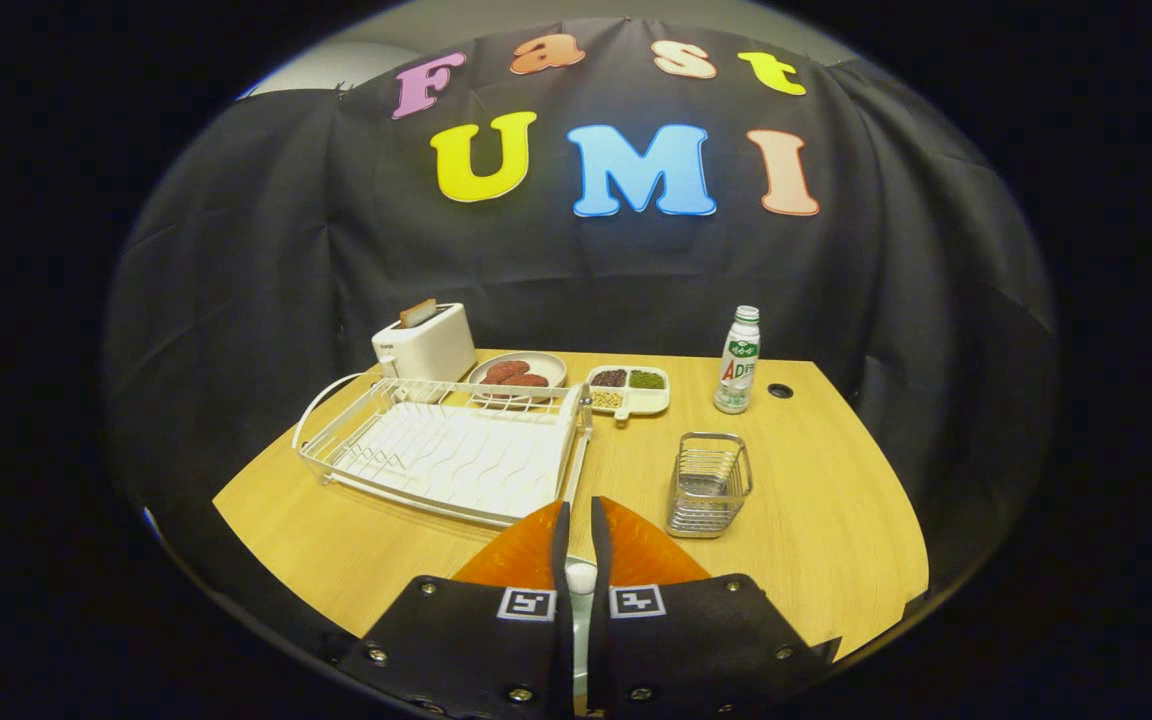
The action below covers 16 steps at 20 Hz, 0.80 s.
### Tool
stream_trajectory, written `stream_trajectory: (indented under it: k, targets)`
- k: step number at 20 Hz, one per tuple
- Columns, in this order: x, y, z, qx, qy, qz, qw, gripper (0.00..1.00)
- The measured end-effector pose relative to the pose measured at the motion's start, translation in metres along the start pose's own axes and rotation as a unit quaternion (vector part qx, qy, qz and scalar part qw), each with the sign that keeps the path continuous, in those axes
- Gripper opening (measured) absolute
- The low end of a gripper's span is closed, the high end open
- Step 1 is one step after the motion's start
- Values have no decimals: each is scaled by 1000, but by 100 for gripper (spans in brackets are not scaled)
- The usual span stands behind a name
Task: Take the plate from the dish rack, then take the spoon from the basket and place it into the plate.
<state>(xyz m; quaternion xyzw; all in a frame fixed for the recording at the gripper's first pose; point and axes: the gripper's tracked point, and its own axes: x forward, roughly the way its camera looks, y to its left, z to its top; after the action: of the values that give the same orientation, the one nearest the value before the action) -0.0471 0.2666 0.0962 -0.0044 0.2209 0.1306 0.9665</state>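
Note:
My gripper (579, 508) hangs low over the near part of the wooden table (816, 500). Its two fingers are almost together, and a white spoon (581, 578) is pinched in the narrow gap between them. Only a short piece of the spoon shows. Right under the fingers lies an orange plate (648, 556), spreading out on both sides of them. The white wire dish rack (576, 440) stands just beyond the fingertips to the left, with nothing in it. The small metal wire basket (708, 485) stands ahead and to the right of the fingers.
Behind the rack stand a white toaster (426, 345), a round plate with reddish food (518, 372) and a white divided tray (629, 392). A small bottle (738, 360) stands beyond the basket, next to a cable hole (780, 390).

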Motion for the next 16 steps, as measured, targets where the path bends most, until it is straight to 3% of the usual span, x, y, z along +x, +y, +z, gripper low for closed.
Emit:
stream_trajectory:
  k: [7,10,16]
  targets:
    - [17,38,-13,-26,23,45,998,5]
    - [21,62,-18,-28,30,88,995,11]
    - [13,52,4,-61,-5,81,995,18]
